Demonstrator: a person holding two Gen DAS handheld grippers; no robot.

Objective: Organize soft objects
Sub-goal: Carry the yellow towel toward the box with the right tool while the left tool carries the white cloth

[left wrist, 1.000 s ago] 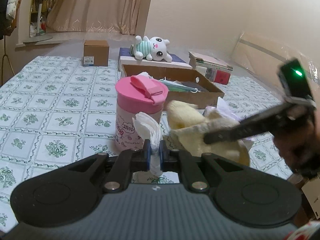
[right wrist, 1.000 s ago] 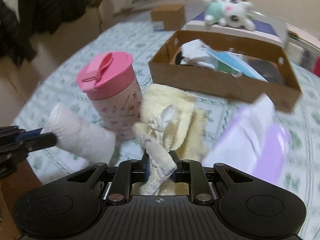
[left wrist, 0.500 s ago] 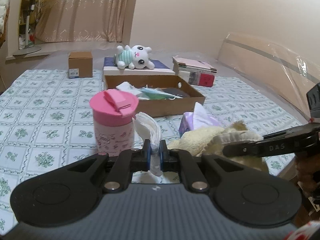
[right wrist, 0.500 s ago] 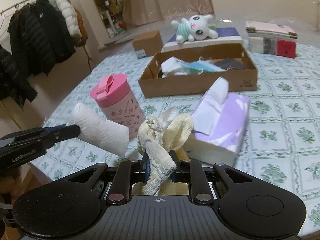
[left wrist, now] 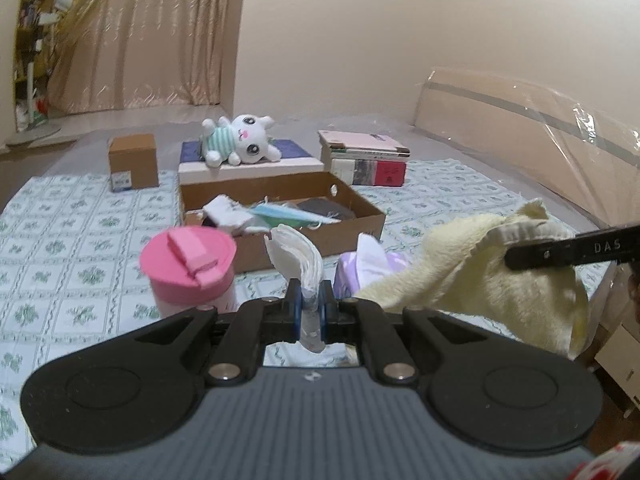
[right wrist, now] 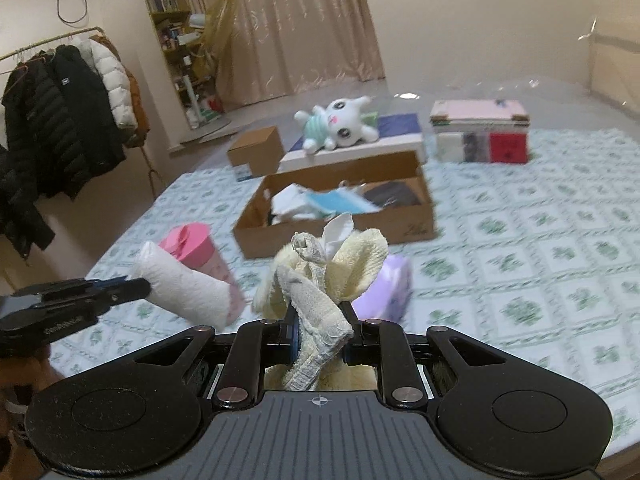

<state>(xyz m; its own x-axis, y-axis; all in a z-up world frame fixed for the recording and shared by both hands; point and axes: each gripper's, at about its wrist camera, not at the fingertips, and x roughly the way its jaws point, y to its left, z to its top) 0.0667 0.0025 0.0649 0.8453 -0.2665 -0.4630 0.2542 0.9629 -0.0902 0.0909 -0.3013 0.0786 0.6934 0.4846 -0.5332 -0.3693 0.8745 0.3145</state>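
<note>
My left gripper (left wrist: 309, 312) is shut on a folded white pad (left wrist: 298, 258) and holds it in the air; the pad also shows in the right wrist view (right wrist: 182, 290). My right gripper (right wrist: 318, 334) is shut on a pale yellow towel (right wrist: 320, 280), lifted above the bed; the towel hangs at the right of the left wrist view (left wrist: 492, 284). An open cardboard box (left wrist: 360, 210) with cloths and masks in it stands ahead on the bed, also in the right wrist view (right wrist: 416, 228). A white plush bunny (left wrist: 240, 144) lies on a flat box behind it.
A pink lidded cup (left wrist: 188, 268) and a purple tissue pack (left wrist: 360, 268) stand between me and the box. A small carton (left wrist: 134, 162) and stacked books (left wrist: 364, 158) sit at the back. Coats (right wrist: 60, 120) hang on a rack at left.
Both grippers have risen from the bed with their loads. The towel is lifted clear of the sheet, and the cup and tissue pack now lie lower and further away.
</note>
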